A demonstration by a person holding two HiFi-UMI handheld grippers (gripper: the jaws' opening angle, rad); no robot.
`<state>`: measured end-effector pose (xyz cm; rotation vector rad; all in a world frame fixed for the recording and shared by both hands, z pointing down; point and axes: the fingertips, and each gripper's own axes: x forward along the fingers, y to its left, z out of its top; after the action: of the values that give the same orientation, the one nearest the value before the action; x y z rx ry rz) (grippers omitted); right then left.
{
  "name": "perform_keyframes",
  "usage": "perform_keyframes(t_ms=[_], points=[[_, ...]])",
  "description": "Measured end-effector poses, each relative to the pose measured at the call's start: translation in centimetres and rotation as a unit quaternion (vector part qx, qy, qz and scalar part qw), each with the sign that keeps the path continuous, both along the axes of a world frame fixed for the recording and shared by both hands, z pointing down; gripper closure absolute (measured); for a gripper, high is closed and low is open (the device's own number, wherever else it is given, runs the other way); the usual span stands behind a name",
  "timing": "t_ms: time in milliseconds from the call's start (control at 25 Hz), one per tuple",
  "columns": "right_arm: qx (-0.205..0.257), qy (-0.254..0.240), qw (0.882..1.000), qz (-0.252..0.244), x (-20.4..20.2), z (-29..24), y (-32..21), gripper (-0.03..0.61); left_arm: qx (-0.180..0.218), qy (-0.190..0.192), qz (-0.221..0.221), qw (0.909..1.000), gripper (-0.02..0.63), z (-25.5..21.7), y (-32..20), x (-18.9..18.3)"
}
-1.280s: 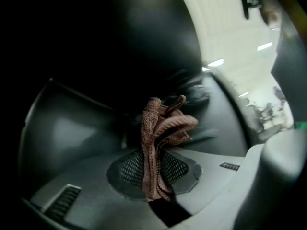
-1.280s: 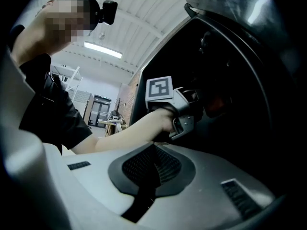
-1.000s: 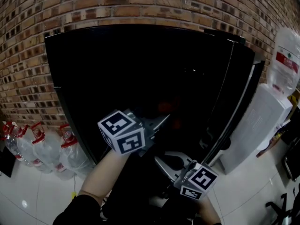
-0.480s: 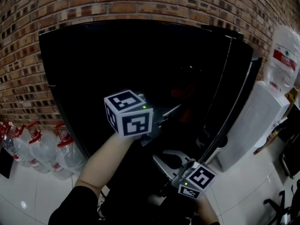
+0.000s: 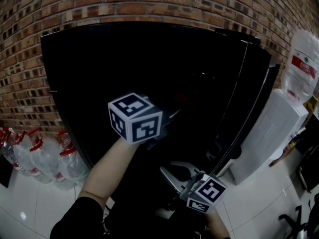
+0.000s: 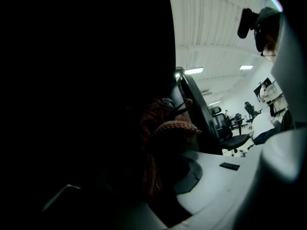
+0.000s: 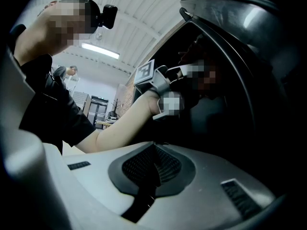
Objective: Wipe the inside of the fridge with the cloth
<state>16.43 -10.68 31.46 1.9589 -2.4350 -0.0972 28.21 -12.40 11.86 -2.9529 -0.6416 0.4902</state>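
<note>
The left hand-held gripper [image 5: 173,115] reaches into the dark opening of the black fridge [image 5: 149,59]. Its jaws are closed tight on a reddish-brown knitted cloth [image 6: 167,128]. The cloth bunches at the jaw tips and hangs a little below them. It is too dark there to tell which inner face the cloth lies against, though it seems to be well inside the cabinet. The bare forearm [image 5: 107,171] runs back from this hand-held gripper toward the bottom of the head view.

The right hand-held gripper [image 7: 152,151] sits lower than the left one and to its right, pointing roughly level toward the fridge's lower part. Its jaws are pressed together with nothing between them.

Behind the fridge, beyond both hand-held grippers, stands a brick wall [image 5: 149,4]. To the left of the left hand-held gripper, large water bottles [image 5: 45,158] stand on the white tiled floor [image 5: 30,203]. To the right of the right one stands a white water dispenser [image 5: 279,128].
</note>
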Motion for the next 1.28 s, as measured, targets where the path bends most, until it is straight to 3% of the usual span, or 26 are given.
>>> perform_keyframes(t_ms=[440, 1280], points=[[0.000, 0.000, 1.000, 0.004, 0.5, 0.2, 0.0, 0.574, 0.035, 0.006, -0.117, 0.9925, 0.548, 0.1, -4.3, 3.9], [-0.001, -0.006, 1.000, 0.007, 1.1, 0.1, -0.4, 0.574, -0.026, 0.006, -0.191, 0.9812, 0.549, 0.4, -12.0, 9.9]])
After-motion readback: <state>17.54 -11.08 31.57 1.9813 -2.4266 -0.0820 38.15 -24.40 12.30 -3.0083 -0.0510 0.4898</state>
